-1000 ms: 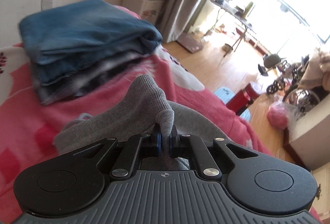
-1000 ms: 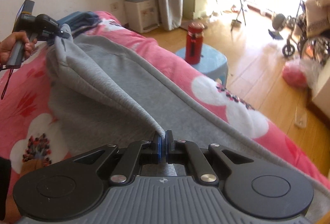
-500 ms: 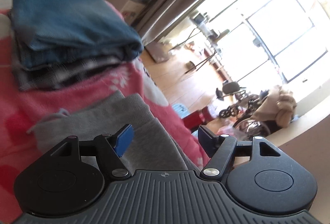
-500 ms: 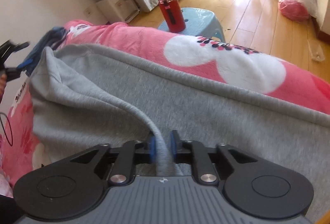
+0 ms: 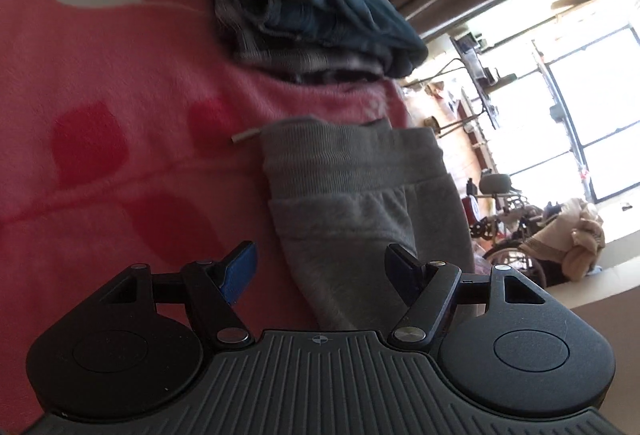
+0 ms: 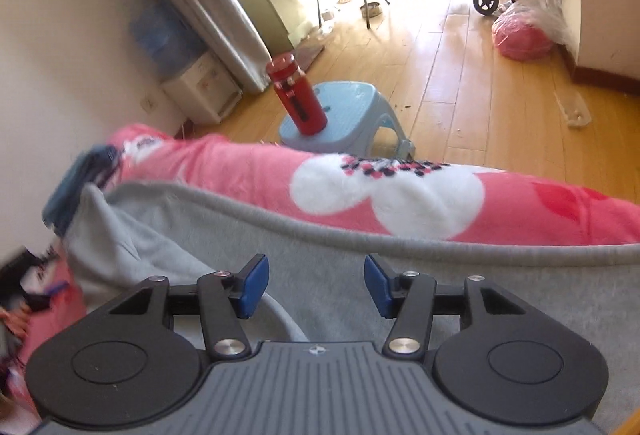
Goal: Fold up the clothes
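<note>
1. Over the pink blanket, through the left wrist camera, your left gripper points downward at the bed with its jaws spread wide and nothing pinched between them. Its jaws have just been opening. The grey sweatpants lie flat on the blanket just ahead of and between the fingers, the ribbed waistband farthest from you and a drawstring tip poking out to its left; neither pad presses on the cloth.

2. Beyond the waistband, a pile of folded clothes sits on the blanket, blue pieces on top of grey and striped ones. To the right the room falls away to bright windows, a curtain and a wheelchair.

3. Through the right wrist camera, your right gripper also tilts down, its jaws parted about halfway and gripping nothing. They have just been opening. A rolled fold of the grey sweatpants runs under the left finger, and the rest of the cloth spreads flat beneath both fingers.

4. Past the sweatpants the pink blanket shows a white flower. Behind the bed, a red bottle stands on a light blue stool on the wooden floor, with a water dispenser against the wall.
</note>
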